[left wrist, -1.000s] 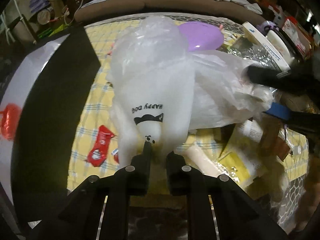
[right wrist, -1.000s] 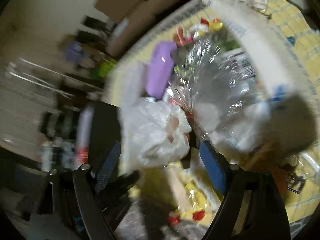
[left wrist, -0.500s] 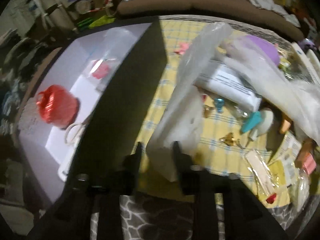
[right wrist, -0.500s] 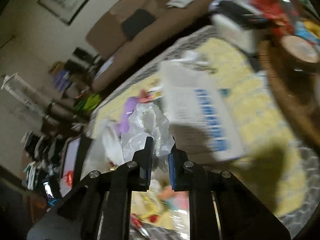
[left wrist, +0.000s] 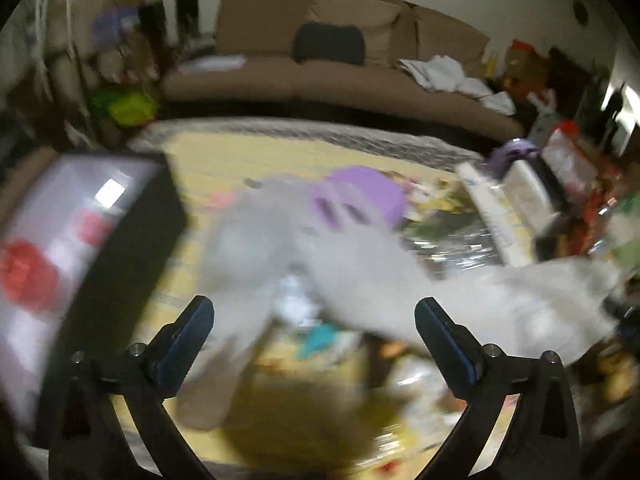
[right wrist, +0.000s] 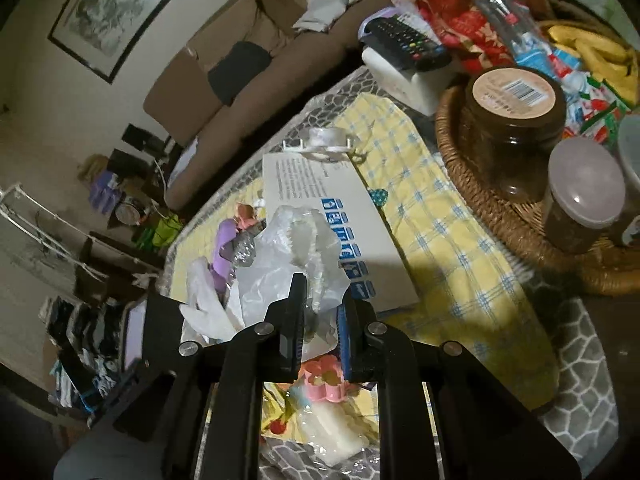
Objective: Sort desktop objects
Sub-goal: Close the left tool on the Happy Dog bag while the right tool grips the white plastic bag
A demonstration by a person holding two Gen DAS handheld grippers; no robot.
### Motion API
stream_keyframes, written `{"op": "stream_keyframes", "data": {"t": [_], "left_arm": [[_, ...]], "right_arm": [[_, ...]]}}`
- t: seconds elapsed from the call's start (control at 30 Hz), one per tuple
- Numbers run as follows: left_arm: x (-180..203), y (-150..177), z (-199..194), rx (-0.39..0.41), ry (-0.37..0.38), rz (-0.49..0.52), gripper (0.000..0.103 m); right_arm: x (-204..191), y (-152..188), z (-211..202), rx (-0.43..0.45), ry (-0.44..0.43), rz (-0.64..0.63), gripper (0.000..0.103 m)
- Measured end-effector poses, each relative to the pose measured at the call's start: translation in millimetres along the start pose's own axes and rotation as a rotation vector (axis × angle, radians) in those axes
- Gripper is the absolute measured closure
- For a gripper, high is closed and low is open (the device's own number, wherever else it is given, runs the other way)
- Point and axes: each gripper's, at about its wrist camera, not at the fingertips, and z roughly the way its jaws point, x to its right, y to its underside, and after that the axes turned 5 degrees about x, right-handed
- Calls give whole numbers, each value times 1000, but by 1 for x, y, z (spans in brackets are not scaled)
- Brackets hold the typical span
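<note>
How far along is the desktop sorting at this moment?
Done: a red item already lies in the black-walled box. In hand: the right gripper pinches a clear plastic bag; the left gripper is opening, touching nothing. Left: purple dish, white carton and small clutter remain on the yellow cloth.

We see a long brown sofa (left wrist: 320,80) at the back of the room, with a dark cushion (left wrist: 330,44) on it and some white cloths (left wrist: 452,76) piled at one end. A big framed picture (right wrist: 108,12) hangs on the wall above the sofa. We see a white rack (right wrist: 36,220) by the wall, and stacks of folded clothes (right wrist: 76,344) on the floor. A bright green bag (left wrist: 128,106) sits on the floor near the sofa. The rest of that corner is too blurry for us to tell.
</note>
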Motion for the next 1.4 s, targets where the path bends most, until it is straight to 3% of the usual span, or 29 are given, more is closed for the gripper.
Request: {"op": "stream_keyframes", "data": {"t": [0.1, 0.23, 0.3, 0.33, 0.37, 0.43, 0.47, 0.5, 0.63, 0.7, 0.73, 0.8, 0.87, 0.97, 1.03, 1.2, 1.27, 1.37, 1.4], "left_arm": [[20, 3, 37, -83, -75, -89, 1], [65, 8, 79, -107, -187, 77, 0], [71, 9, 88, -101, -192, 114, 1], [66, 10, 87, -95, -184, 116, 4], [61, 11, 82, -89, -166, 108, 19], [36, 15, 64, -99, -118, 36, 26], [23, 18, 53, -111, -139, -2, 43], [14, 22, 46, -127, -155, -28, 51], [-27, 50, 10, -166, -132, -165, 49], [-38, 61, -1, -159, -119, -214, 29], [-46, 64, -8, -128, -128, -251, 24], [-64, 70, -22, -67, -189, -315, 5], [-79, 71, -31, -42, -265, -354, 3], [-88, 69, -39, -68, -466, -315, 5], [-87, 63, -42, -68, -431, -270, 5], [-67, 62, -29, -100, -268, -256, 0], [-53, 68, -9, -176, -280, -185, 0], [-32, 82, 17, -212, -439, -29, 0], [-28, 85, 24, -208, -461, 6, 0]], "right_arm": [[2, 1, 7, -21, 12, -3, 89], [6, -1, 13, -32, 36, -19, 89], [6, -4, 17, -41, 44, -29, 89], [5, -5, 19, -44, 44, -39, 89], [5, -5, 19, -43, 45, -46, 89], [4, -5, 20, -42, 46, -51, 89], [5, -4, 22, -43, 43, -50, 89], [4, -4, 22, -47, 44, -52, 89], [6, 1, 31, -84, 3, -38, 89], [6, 4, 31, -83, -13, -35, 89], [5, 5, 29, -77, -10, -39, 89], [6, 5, 27, -66, -18, -46, 89], [7, 5, 25, -61, -43, -43, 89], [6, 5, 21, -43, -22, -53, 90], [3, 4, 14, -6, 47, -60, 90], [-10, 6, 19, -43, 72, -109, 89], [-11, 7, 22, -67, 86, -103, 90], [-9, 6, 22, -73, 97, -105, 89], [-7, 5, 21, -75, 99, -95, 89]]}}
